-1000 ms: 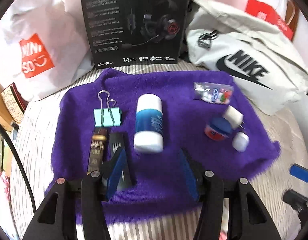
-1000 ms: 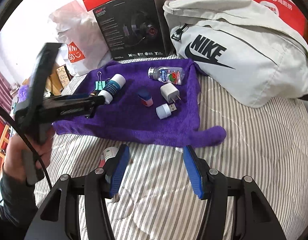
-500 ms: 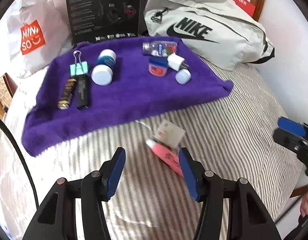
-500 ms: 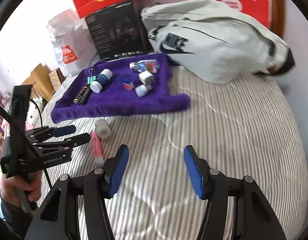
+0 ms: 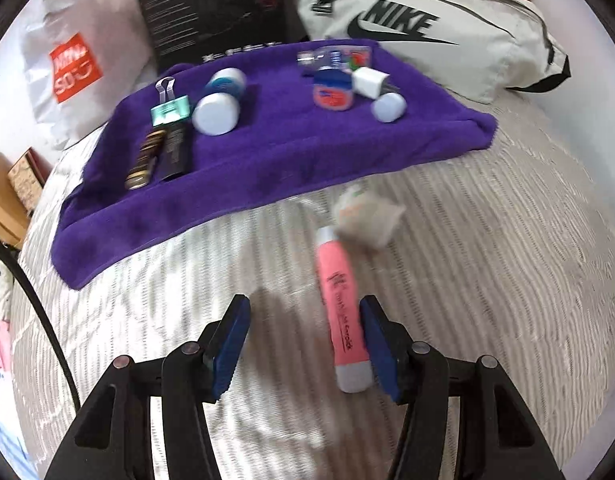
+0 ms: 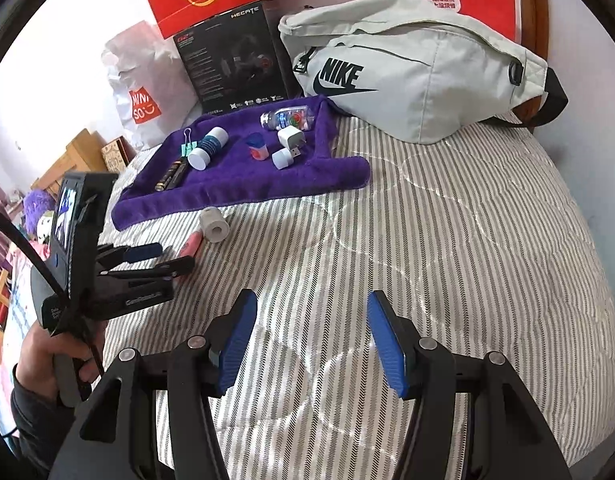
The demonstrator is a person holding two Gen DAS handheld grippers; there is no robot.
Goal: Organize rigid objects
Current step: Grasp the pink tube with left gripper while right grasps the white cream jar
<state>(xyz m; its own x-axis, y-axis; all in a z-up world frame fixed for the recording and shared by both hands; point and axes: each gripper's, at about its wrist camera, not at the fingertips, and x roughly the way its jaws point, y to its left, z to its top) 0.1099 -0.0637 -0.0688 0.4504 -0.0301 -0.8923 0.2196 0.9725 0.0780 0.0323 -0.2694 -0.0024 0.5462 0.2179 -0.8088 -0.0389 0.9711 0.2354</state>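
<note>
On the striped bedcover (image 5: 487, 248), short of the purple towel (image 5: 267, 160): one pink tube (image 5: 341, 308), lying just inside the right finger of the left gripper (image 5: 303, 340), jaws spread. Likely light, stiff, smooth; best gripped mid-barrel across its width. Tape roll (image 6: 214, 222) beside its far end. Right gripper (image 6: 311, 344) spread, empty. Bedding soft; bags and boxes behind.

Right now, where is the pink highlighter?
In the left wrist view the pink highlighter lies on the striped bedspread, off the purple towel, just below the white tape roll and beside the right finger of the open left tool.
</note>
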